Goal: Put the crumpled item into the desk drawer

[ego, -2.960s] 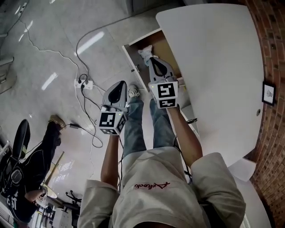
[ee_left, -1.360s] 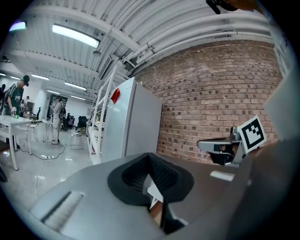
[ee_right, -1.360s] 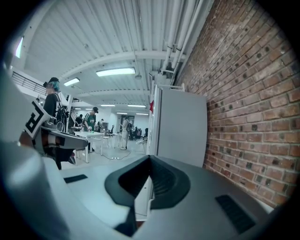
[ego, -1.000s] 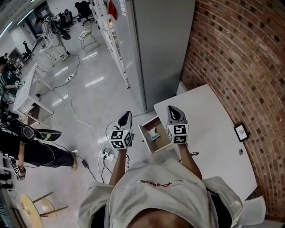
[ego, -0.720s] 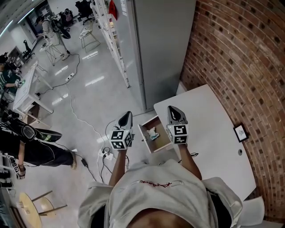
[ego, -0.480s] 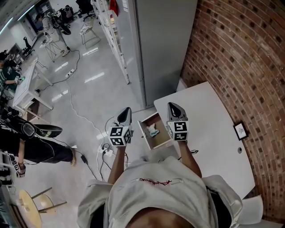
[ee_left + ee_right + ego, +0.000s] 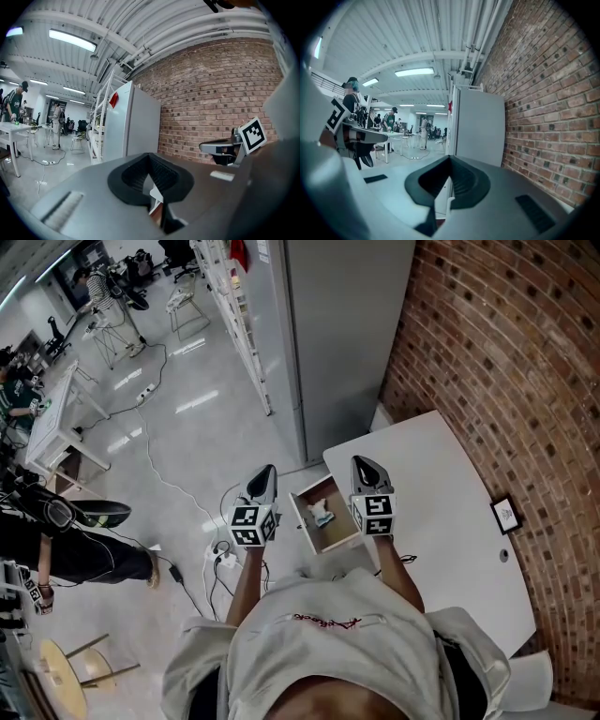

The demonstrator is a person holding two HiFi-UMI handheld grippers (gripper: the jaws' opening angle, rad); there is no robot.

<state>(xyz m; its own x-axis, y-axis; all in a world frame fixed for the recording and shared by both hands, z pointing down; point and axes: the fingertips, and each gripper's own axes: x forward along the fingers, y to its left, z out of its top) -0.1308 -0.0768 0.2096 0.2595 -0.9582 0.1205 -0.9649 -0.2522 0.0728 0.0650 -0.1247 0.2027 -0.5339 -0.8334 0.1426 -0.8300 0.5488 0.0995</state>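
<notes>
We are standing at the corner of the white desk (image 7: 441, 493). We are holding the left gripper (image 7: 263, 476) and the right gripper (image 7: 363, 470) up in front of us, well above the open drawer (image 7: 336, 536). Neither is gripping anything: in each gripper view the jaws are pressing together tip to tip, with only the room showing beyond them.

The crumpled item (image 7: 322, 515), pale with a touch of blue-green, is lying inside the drawer toward its far end. We are judging the placing done, with at most the closing left.

From this height we are not able to tell whether the item is standing proud of the drawer's rim. If it is, sliding the drawer shut risks catching it under the desk top, which could jam the drawer or drag the item back out. Pushing the front off-centre with one closed gripper could skew the drawer on its runners. A power strip (image 7: 222, 557) and its cables are lying near our feet, so stepping in carelessly risks a trip.
</notes>
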